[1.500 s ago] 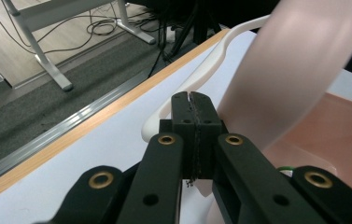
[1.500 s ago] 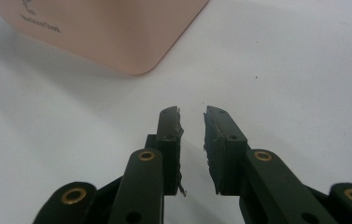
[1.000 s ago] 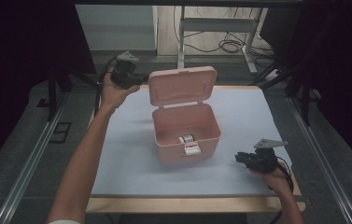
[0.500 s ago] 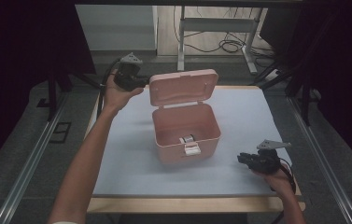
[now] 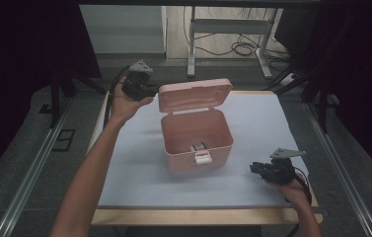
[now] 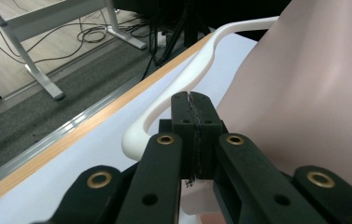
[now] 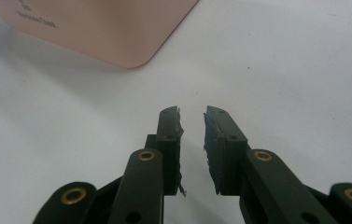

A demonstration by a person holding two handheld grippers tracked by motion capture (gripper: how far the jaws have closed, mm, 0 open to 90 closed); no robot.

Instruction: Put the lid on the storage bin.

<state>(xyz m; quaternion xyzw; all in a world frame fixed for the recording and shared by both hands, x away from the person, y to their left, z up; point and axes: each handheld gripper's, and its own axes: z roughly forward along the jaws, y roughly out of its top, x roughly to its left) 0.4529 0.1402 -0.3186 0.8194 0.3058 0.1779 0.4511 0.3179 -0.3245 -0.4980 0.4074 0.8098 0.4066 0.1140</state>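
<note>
Pink box (image 5: 197, 138) open; small grey print (image 7: 36, 21) unreadable; left gripper (image 6: 193, 108) closed.

Box (image 5: 197, 140): pink, rounded, standing mid-table
Lid (image 5: 195, 94): raised upright at the back
Handle (image 6: 183, 86): white, curved
Latch (image 5: 203, 158): white, front

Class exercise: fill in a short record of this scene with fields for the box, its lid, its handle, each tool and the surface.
box: pink box, upright on the table
lid: pink lid open, raised
handle: white handle on the lid
left tool: left tool shut, beside the lid's edge
right tool: right tool slightly open, nothing between the jaws
surface: white table cover
</note>
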